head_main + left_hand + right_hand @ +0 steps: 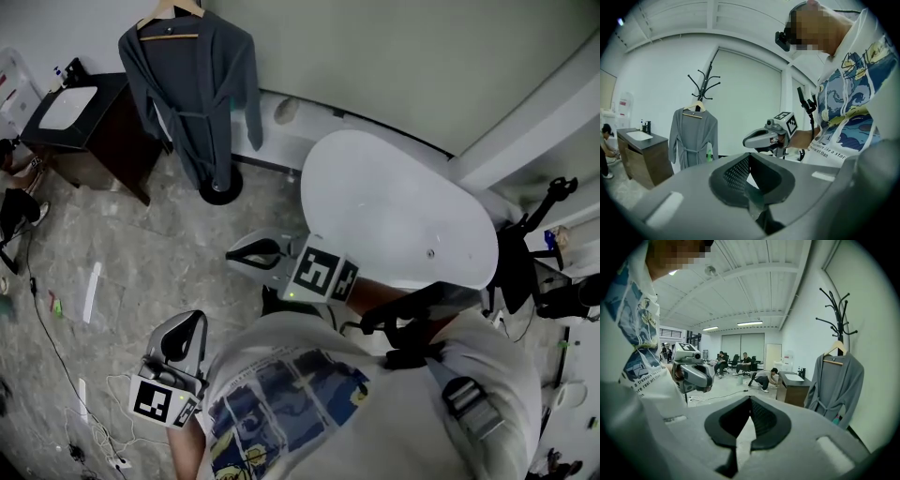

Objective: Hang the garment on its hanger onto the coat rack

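Observation:
A grey robe [192, 84] hangs on a wooden hanger [169, 23] from the black coat rack, whose round base [220, 190] stands on the floor by the far wall. The left gripper view shows the robe [691, 138] under the rack's hooks [705, 84], and the right gripper view shows the robe [839, 385] at the right. Both grippers are held close to the person's body, well away from the rack. My left gripper [183, 337] is shut and empty. My right gripper [253, 251] is also shut, with nothing between its jaws.
A white oval table [403, 211] stands right of the rack. A dark cabinet with a white basin [84, 117] is at the far left. Cables [89, 422] lie on the grey floor. Black stands [539, 225] crowd the right edge. People [764, 378] sit farther off.

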{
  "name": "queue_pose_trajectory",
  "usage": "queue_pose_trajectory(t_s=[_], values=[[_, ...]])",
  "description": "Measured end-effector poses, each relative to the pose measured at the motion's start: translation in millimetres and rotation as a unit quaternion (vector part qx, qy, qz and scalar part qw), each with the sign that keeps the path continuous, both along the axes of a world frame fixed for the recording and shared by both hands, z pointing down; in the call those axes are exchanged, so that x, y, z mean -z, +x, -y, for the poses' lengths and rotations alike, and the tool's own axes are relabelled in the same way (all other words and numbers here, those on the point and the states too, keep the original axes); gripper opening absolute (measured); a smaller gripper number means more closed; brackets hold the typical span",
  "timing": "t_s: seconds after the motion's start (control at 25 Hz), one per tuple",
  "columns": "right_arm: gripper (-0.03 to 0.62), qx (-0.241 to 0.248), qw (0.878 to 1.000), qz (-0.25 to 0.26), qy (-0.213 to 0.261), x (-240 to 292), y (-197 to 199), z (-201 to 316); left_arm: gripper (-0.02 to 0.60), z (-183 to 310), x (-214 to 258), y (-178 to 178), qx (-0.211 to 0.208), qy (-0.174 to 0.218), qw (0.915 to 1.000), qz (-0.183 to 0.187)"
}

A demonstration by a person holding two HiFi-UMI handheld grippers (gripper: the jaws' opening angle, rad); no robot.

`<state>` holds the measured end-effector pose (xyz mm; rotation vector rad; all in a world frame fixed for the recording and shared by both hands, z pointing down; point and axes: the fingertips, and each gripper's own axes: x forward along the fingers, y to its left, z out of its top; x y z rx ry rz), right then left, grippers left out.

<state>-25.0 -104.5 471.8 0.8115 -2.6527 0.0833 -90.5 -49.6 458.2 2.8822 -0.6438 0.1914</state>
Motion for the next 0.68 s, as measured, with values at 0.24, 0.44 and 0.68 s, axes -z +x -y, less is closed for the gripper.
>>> queue_pose_trajectory(t_s=[0.24,0.44,0.68], values=[[0.002,-0.009,1.0,-0.004,-0.004,-4.5,12.9,6.1,0.003,8.5,-2.8,13.9,-0.016,-0.006,0.9998,0.006],[0.002,-0.024,1.0,-0.005,-0.009,-9.0,31.4,21.3,0.003,22.9,-5.7,30.7,-0.033,-0.012,0.9993,0.009],[0.002,-0.033,0.999,-0.004,-0.012,-9.7,57.6,52.0,0.003,54.4,-4.0,56.9,-0.041,-0.013,0.999,0.009]])
